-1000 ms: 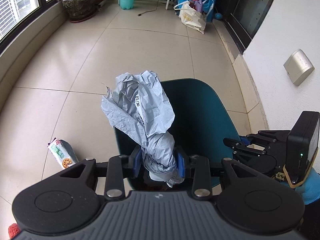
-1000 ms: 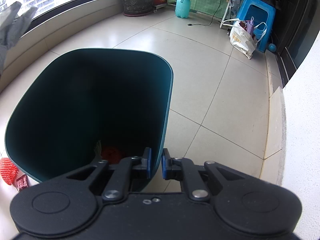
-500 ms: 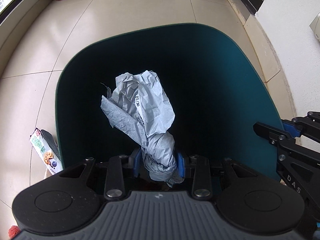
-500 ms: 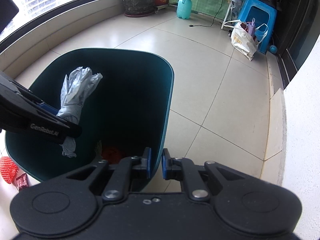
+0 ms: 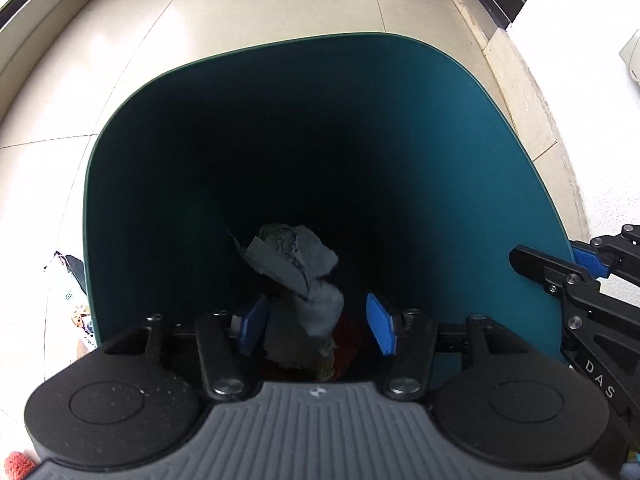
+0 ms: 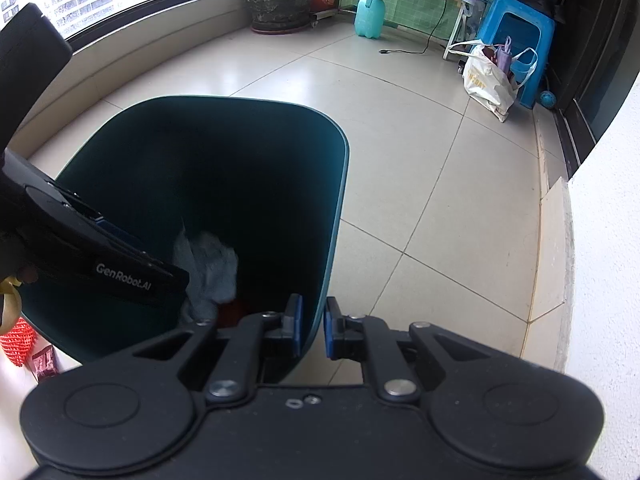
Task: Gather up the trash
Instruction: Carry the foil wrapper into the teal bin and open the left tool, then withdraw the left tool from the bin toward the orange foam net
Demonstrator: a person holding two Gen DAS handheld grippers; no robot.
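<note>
A dark teal trash bin (image 5: pixel 500 128) fills the left wrist view and shows in the right wrist view (image 6: pixel 328 248). My left gripper (image 5: pixel 316 330) is open over the bin's mouth. A crumpled grey plastic bag (image 5: pixel 294 270) lies loose inside the bin below it, on something red; it also shows in the right wrist view (image 6: pixel 212 268). My right gripper (image 6: pixel 312 328) is shut on the bin's rim, one pad inside the wall and one outside. The left gripper's body (image 6: pixel 80 248) crosses the bin's left side.
A snack packet (image 5: pixel 70 304) lies on the tiled floor left of the bin. A red mesh net (image 6: pixel 18 342) and a small wrapper (image 6: pixel 44 364) lie by the bin. A potted plant (image 6: pixel 280 0), spray bottle (image 6: pixel 370 16), white bag (image 6: pixel 490 80) and blue stool (image 6: pixel 520 32) stand farther off. A white wall (image 6: pixel 608 240) is on the right.
My left gripper moved over the bin, then opened. The grey bag dropped from its pads into the bin. My right gripper kept its hold on the rim.
</note>
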